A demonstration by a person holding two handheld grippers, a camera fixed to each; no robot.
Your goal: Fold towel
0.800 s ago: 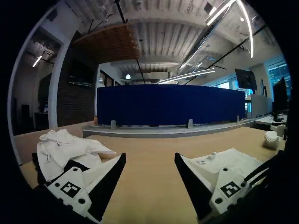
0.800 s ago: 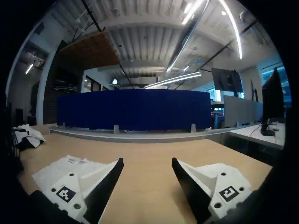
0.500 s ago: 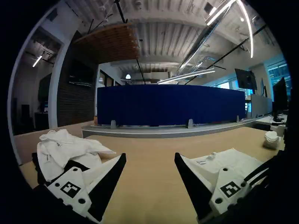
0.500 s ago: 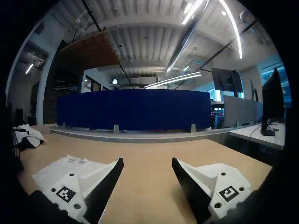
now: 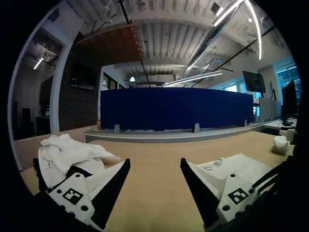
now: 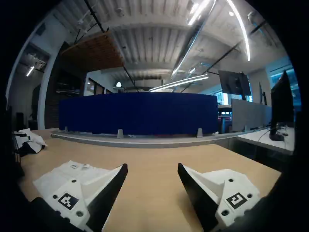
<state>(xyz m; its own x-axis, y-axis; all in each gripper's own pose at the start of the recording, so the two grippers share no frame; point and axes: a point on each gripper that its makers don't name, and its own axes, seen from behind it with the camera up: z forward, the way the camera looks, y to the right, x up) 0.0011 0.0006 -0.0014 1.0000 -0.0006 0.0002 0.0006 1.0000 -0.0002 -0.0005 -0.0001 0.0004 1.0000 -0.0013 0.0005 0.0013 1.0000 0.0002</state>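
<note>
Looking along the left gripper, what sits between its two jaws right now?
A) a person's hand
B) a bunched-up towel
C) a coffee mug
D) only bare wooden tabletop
D: the left gripper has its jaws spread wide with only the wooden table between them. In the left gripper view, the flat white towel lies off to the right and the crumpled white cloths to the left.

Light wooden table (image 5: 154, 174) is carrying everything logged here. White towel (image 5: 243, 164) is lying flat and spread out on it, with a small tag showing near its far edge. Crumpled pile of white cloth (image 5: 65, 154) is resting well apart from the towel, toward the table's left side, with something dark peeking out beneath it. Small white bundle (image 5: 280, 144) is sitting near the right edge. Grey rail (image 5: 154, 136) is running along the far edge, holding up a blue partition (image 5: 174, 108).
</note>
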